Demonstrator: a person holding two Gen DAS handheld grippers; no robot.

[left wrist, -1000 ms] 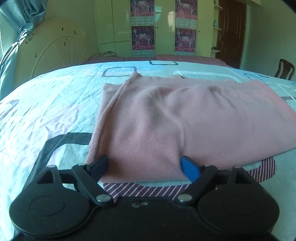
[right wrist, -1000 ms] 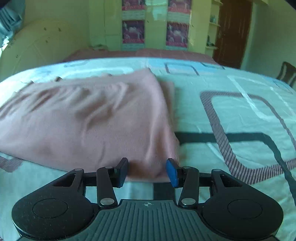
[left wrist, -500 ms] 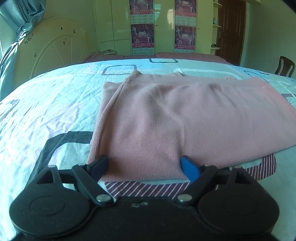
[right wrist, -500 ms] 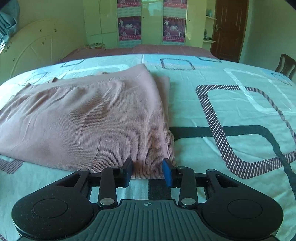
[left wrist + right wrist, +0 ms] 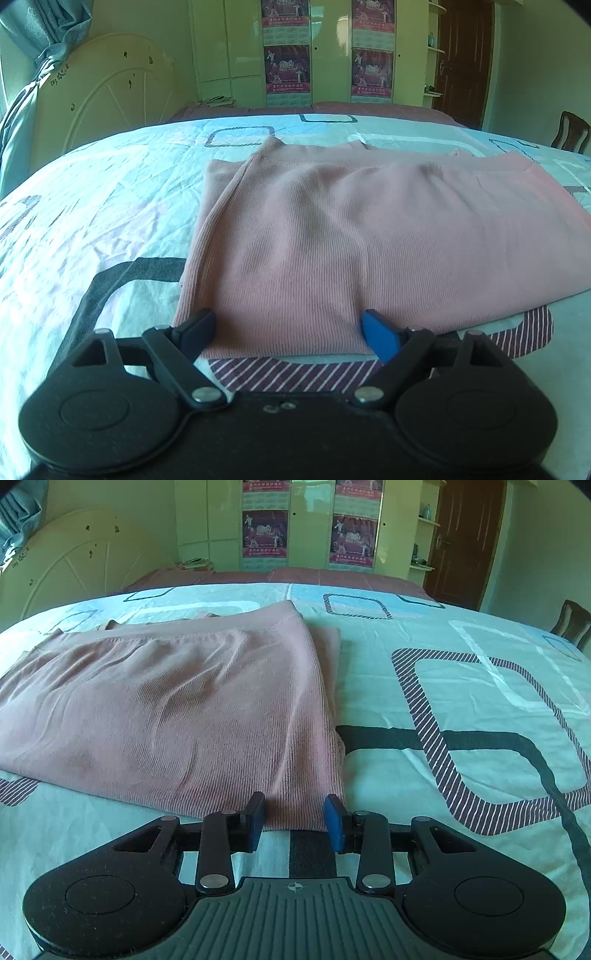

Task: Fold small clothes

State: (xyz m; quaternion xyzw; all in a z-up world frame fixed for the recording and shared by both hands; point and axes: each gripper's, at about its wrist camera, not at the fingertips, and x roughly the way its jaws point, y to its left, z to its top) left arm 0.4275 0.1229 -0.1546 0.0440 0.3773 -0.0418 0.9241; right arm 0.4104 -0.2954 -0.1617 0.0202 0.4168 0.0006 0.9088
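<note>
A pink ribbed knit garment (image 5: 351, 240) lies folded flat on the bed, with a lower layer showing along its far and outer edges. My left gripper (image 5: 288, 330) is open wide, its fingers straddling the garment's near left corner at bed level. In the right wrist view the same garment (image 5: 177, 716) fills the left half. My right gripper (image 5: 295, 819) is open more narrowly, its fingers on either side of the near right corner's hem. Neither gripper pinches the cloth.
The bed sheet (image 5: 461, 709) is pale blue-green with dark and striped square outlines. A cream headboard (image 5: 110, 96) stands at the left, wardrobes with posters (image 5: 288, 66) behind, a brown door (image 5: 465, 539) and a wooden chair (image 5: 570, 133) at the right.
My right gripper's fingers have closed in around the right corner of the hem. The left gripper stays wide open and has barely moved.
</note>
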